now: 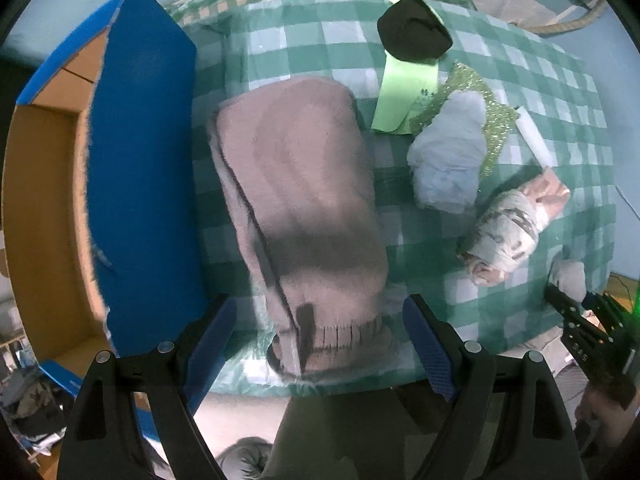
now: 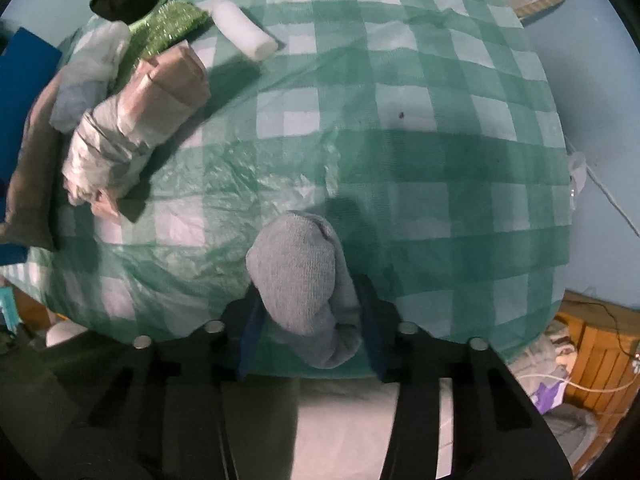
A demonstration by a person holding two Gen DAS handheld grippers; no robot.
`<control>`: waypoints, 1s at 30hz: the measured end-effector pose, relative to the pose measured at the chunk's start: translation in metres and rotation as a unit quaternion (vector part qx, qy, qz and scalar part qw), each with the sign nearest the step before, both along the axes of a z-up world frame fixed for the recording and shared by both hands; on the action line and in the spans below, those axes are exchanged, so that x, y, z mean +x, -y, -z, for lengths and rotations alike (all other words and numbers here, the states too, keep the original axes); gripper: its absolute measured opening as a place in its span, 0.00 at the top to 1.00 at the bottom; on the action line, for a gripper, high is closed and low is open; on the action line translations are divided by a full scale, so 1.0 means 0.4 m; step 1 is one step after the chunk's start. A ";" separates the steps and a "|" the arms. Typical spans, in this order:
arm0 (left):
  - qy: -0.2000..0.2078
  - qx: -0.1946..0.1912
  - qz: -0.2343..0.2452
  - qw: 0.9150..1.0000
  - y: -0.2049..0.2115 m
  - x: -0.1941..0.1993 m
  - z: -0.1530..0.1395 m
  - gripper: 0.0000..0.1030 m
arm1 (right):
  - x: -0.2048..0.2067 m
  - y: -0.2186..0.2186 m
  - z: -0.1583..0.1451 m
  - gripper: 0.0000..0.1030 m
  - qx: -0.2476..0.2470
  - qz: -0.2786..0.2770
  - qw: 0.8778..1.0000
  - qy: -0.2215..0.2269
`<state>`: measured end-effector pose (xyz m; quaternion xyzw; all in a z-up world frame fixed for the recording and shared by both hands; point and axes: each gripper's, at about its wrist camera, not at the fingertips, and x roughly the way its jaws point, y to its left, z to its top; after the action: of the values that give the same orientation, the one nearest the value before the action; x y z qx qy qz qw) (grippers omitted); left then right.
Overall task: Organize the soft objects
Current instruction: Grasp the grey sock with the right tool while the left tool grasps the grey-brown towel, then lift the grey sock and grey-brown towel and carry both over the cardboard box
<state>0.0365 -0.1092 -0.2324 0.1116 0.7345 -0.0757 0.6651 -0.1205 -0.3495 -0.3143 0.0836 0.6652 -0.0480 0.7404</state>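
Writing unreadable; right gripper (image 2: 308, 320) pinching grey sock (image 2: 300, 276), left gripper (image 1: 320, 344) spread above folded blanket (image 1: 304, 200).

Both wrist cameras look straight down, close over the checked tablecloth (image 1: 520, 92), sharing the wrapped bundle (image 1: 504, 232) between them.

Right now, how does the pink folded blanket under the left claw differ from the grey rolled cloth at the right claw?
The pink folded blanket is large and lies flat beside the blue box; the grey rolled cloth is a small, compact roll. The left claw stands open over the blanket's near end without pressing it, while the right claw has its pads closed against the cloth. Both are soft fabric on the green checked cover.
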 end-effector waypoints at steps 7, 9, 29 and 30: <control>-0.010 0.024 -0.019 0.999 0.011 0.036 0.063 0.16 | 0.037 0.025 -0.038 0.65 0.014 -0.005 1.000 0.010; -0.013 0.029 -0.024 0.999 0.015 0.043 0.081 0.16 | 0.053 0.030 -0.054 0.65 0.016 -0.009 1.000 0.014; -0.016 0.062 -0.019 0.998 0.059 0.034 0.194 0.12 | 0.265 -0.017 -0.126 0.65 0.018 -0.039 0.998 0.036; -0.013 0.056 -0.019 0.998 0.044 0.028 0.198 0.16 | 0.269 -0.015 -0.133 0.65 0.018 -0.039 0.998 0.037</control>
<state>0.0475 -0.1267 -0.3116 0.1337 0.7483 -0.0234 0.6493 -0.0127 -0.3437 -0.2611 0.0725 0.6411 -0.0036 0.7640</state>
